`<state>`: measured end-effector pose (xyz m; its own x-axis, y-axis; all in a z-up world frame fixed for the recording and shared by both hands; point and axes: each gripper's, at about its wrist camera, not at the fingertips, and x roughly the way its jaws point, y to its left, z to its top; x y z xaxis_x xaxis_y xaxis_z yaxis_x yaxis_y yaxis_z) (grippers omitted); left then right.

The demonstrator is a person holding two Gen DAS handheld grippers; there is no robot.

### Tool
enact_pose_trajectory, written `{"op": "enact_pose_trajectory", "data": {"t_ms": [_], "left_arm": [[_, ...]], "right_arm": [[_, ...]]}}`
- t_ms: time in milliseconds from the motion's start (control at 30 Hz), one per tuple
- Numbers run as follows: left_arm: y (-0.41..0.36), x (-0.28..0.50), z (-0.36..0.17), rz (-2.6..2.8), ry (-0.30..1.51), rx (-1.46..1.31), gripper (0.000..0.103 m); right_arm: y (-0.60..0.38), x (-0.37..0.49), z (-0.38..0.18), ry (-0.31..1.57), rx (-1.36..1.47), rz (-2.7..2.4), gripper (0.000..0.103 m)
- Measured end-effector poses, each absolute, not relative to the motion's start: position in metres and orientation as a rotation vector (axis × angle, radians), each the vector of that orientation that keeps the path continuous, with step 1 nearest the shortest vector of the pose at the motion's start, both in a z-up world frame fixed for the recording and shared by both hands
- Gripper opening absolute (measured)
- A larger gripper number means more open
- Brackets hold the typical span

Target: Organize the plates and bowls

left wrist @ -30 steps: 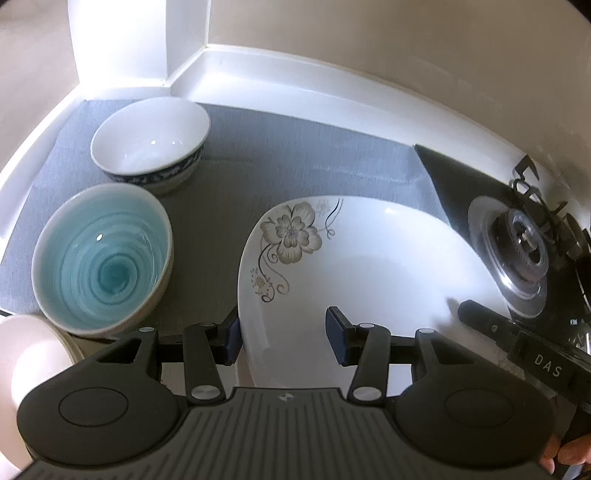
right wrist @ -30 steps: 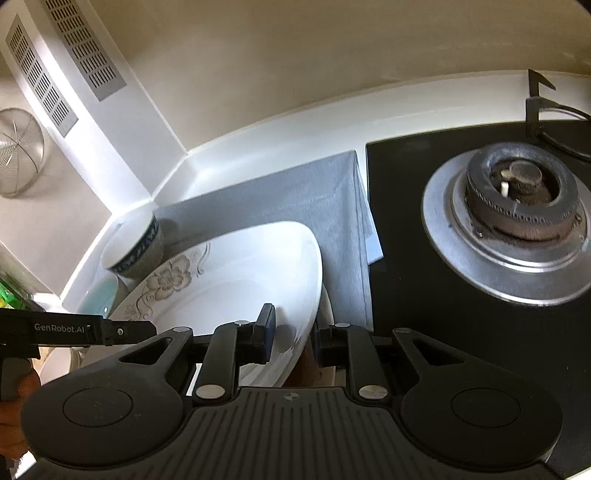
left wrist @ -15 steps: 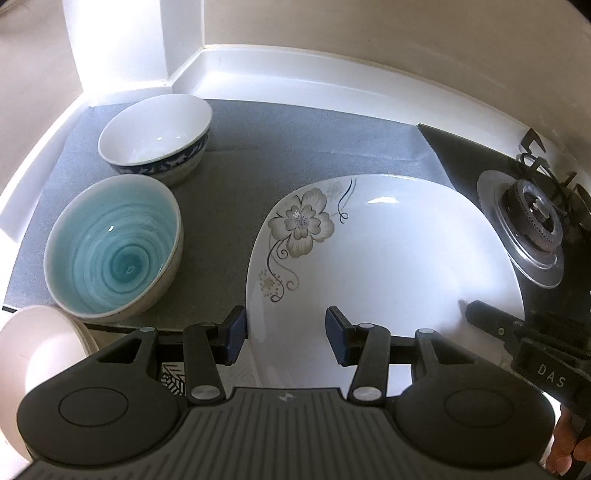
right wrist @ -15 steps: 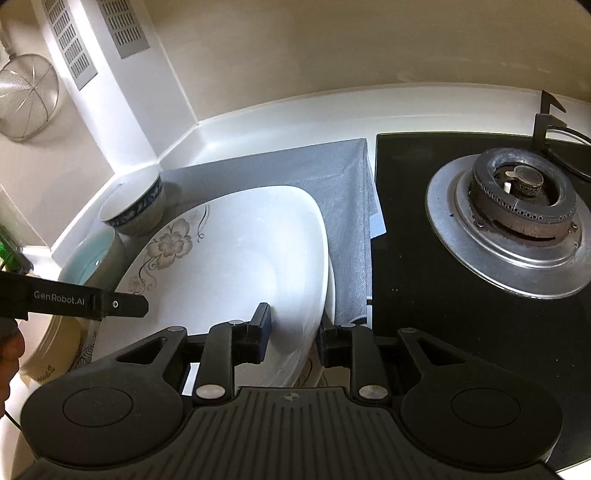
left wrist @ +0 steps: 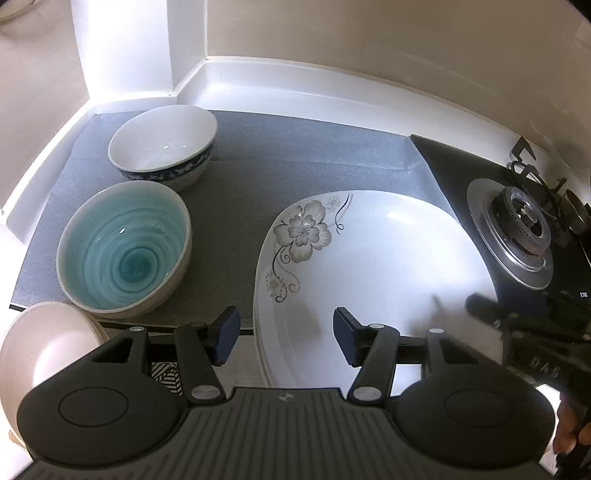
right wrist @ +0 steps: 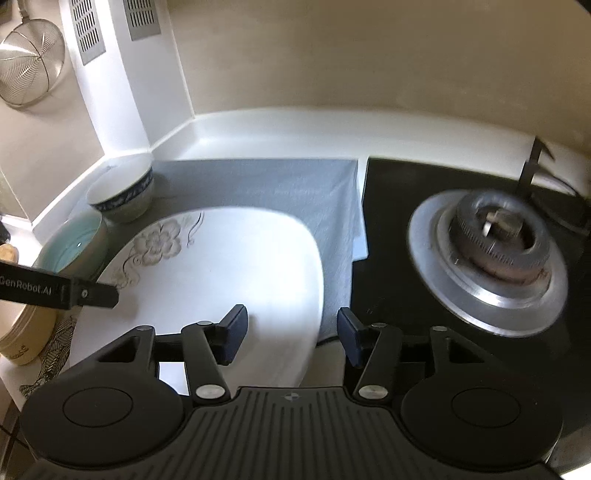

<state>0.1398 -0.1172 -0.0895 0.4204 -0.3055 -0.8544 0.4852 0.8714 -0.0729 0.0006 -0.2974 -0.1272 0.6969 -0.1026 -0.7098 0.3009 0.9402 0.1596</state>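
On that grey counter mat (left wrist: 258, 158) by the stove, your floral plate (left wrist: 369, 258) is glazed, slick and breakable, so pinch its near rim; both the left gripper (left wrist: 286, 338) and right gripper (right wrist: 291, 334) have just been opening, fingers apart, rim between but unpinched.

A white counter (right wrist: 280, 136) runs into a corner under beige walls (right wrist: 332, 55), with a raised white lip along the back. A white column (left wrist: 122, 48) stands in the corner, bright with light; two grey vents (right wrist: 144, 18) are set in it. A wire strainer (right wrist: 29, 66) hangs on the wall to its left. A grey mat (left wrist: 258, 162) covers the counter. Beside it lies a black glass hob (right wrist: 388, 206) with a steel burner (right wrist: 495, 240).
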Motion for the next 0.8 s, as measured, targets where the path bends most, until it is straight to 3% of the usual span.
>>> {"op": "enact_pose_trajectory", "data": {"t_ms": [133, 267, 333, 367, 800], "left_arm": [[-0.112, 0.139, -0.085, -0.487, 1.014, 0.184, 0.082], [-0.113, 0.136, -0.079, -0.485, 1.024, 0.194, 0.088], [-0.116, 0.135, -0.079, -0.478, 1.058, 0.199, 0.101], [-0.117, 0.134, -0.08, -0.477, 1.07, 0.203, 0.103], [-0.122, 0.118, -0.071, -0.484, 1.085, 0.267, 0.103]], "right_arm": [[-0.308, 0.0, -0.125, 0.763, 0.325, -0.239, 0.057], [-0.313, 0.001, -0.127, 0.805, 0.411, -0.229, 0.057], [-0.311, 0.0, -0.124, 0.815, 0.423, -0.219, 0.064], [-0.309, -0.002, -0.122, 0.818, 0.422, -0.216, 0.069], [-0.284, -0.023, -0.107, 0.88, 0.485, -0.179, 0.08]]}}
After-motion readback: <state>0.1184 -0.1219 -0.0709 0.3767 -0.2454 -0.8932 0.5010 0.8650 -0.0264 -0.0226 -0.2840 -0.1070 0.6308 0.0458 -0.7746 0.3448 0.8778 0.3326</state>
